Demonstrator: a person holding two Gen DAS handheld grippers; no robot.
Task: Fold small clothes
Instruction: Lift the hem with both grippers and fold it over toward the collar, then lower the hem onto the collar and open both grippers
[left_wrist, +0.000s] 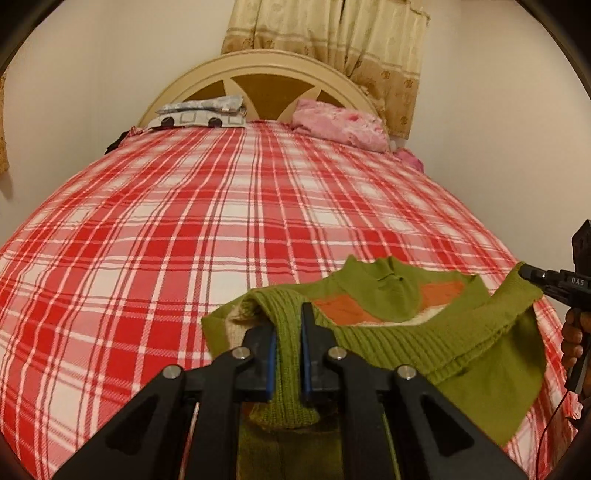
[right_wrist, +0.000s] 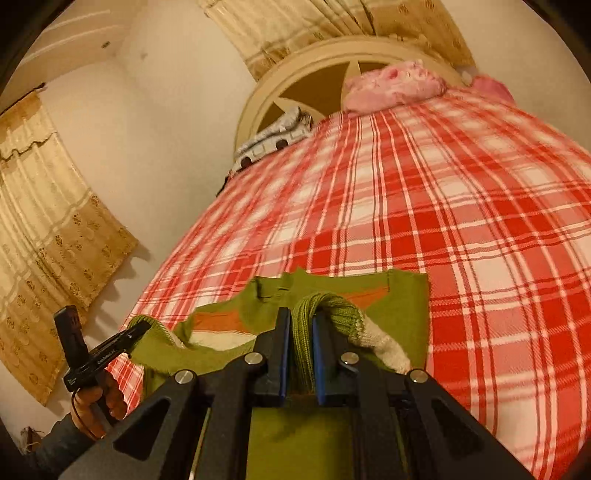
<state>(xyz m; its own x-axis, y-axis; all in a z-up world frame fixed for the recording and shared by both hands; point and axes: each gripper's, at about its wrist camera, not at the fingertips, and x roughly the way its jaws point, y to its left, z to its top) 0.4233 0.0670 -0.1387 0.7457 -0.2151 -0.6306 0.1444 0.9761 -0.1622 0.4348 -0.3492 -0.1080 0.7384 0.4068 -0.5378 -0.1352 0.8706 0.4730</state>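
A small green knit sweater (left_wrist: 424, 332) with an orange and cream stripe hangs between both grippers above the near end of the bed; it also shows in the right wrist view (right_wrist: 402, 295). My left gripper (left_wrist: 287, 328) is shut on a ribbed green fold of the sweater at its left side. My right gripper (right_wrist: 300, 328) is shut on a ribbed green fold beside a cream cuff. The right gripper (left_wrist: 528, 273) shows in the left wrist view pinching the sweater's right edge. The left gripper (right_wrist: 142, 328) shows in the right wrist view pinching the left edge.
The bed is covered by a red and white plaid sheet (left_wrist: 221, 221). A pink pillow (left_wrist: 340, 123) and a folded grey patterned cloth (left_wrist: 201, 114) lie by the cream headboard (left_wrist: 258, 66). Beige curtains (right_wrist: 48, 236) hang on the walls.
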